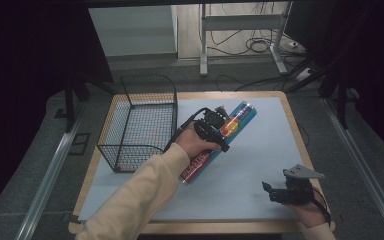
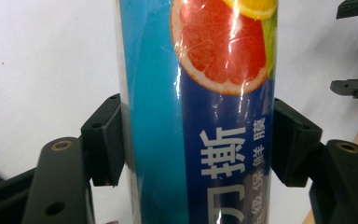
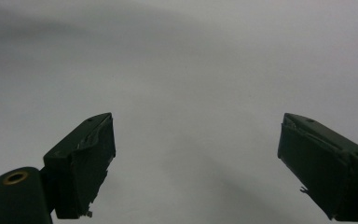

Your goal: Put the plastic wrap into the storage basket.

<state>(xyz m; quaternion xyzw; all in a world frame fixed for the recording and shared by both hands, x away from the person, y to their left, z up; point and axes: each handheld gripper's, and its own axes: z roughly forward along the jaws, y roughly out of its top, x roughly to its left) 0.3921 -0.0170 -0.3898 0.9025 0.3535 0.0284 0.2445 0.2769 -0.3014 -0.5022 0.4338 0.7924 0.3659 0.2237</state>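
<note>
The table [image 1: 260,200] carries a pale mat, and at its far left stands an empty wire basket [image 1: 139,122]. Just right of the basket, over the middle of the mat, the left gripper [image 1: 221,131] holds a long box [image 1: 220,141] of cling film, blue with a grapefruit printed on it and a red end toward the person. The box lies aslant, its far end pointing away and to the right; whether it is lifted clear or its near end rests on the mat cannot be told from above.

In the left gripper view the jaws are clamped on the box [image 2: 200,116] across its narrow width, one pad on each long side, near the middle of its length. That is a sound place to hold: a long carton gripped at one end would swing and droop.

The box is judged light and fairly stiff, but hollow card, so a hard squeeze could dent it. Its glossy wrap looks slippery, and it may slide between the pads if tilted steeply.

The right gripper [image 1: 278,192] rests near the table's near right corner, well apart from the box, jaws wide apart and empty.
</note>
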